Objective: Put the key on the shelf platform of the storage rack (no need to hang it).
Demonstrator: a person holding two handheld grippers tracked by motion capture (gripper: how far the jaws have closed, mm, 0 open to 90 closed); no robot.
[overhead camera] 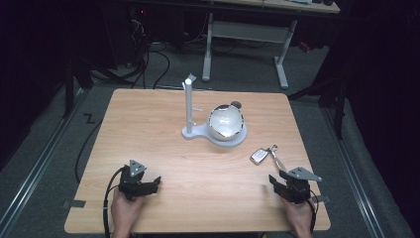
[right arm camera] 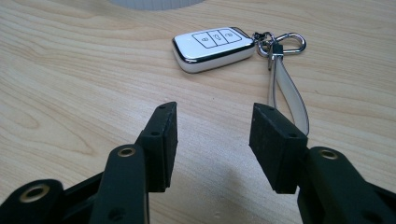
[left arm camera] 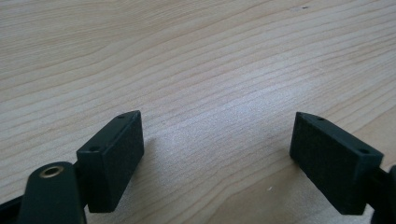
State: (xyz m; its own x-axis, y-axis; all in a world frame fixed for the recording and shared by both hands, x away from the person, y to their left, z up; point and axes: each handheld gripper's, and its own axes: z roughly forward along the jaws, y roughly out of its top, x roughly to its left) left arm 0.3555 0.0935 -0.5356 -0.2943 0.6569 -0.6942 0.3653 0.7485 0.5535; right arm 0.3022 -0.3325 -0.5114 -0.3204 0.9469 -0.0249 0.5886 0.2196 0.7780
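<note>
**Right gripper parted short of key fob, left gripper idle over bare wood**

Table (overhead camera: pixel 148 114): light wood top, seen whole from the high view, with all four edges in frame and dark floor around it. Wide bare stretches on the left half and along the near edge between the two hands.

White stand (overhead camera: pixel 190 111): an upright post on a flat base, centre of the table toward the far side. A shiny round bowl (overhead camera: pixel 226 122) sits on the base, just right of the post. The right gripper view catches just a sliver of the base at its top edge.

Left gripper (overhead camera: pixel 157 182): near-left of the table, hand at the near edge, cable trailing off. Its own view has the jaws spread wide with nothing between them, only wood grain below.

Right gripper (overhead camera: pixel 274 181): near-right, close to the near and right table edges. Its own view (right arm camera: pixel 212 128) shows the jaws parted, nothing clamped, bare wood in the gap.

Key fob (right arm camera: pixel 214 48): white with chrome trim and three buttons readable in the right gripper view; a small pale shape (overhead camera: pixel 259 155) in the high view. It lies flat, ahead of the right gripper and apart from it, between the gripper and the stand base.

Strap (right arm camera: pixel 287 91): pale loop clipped to the fob's ring, running back beside the right-hand jaw in the right gripper view; whether it touches, I can't tell.
</note>
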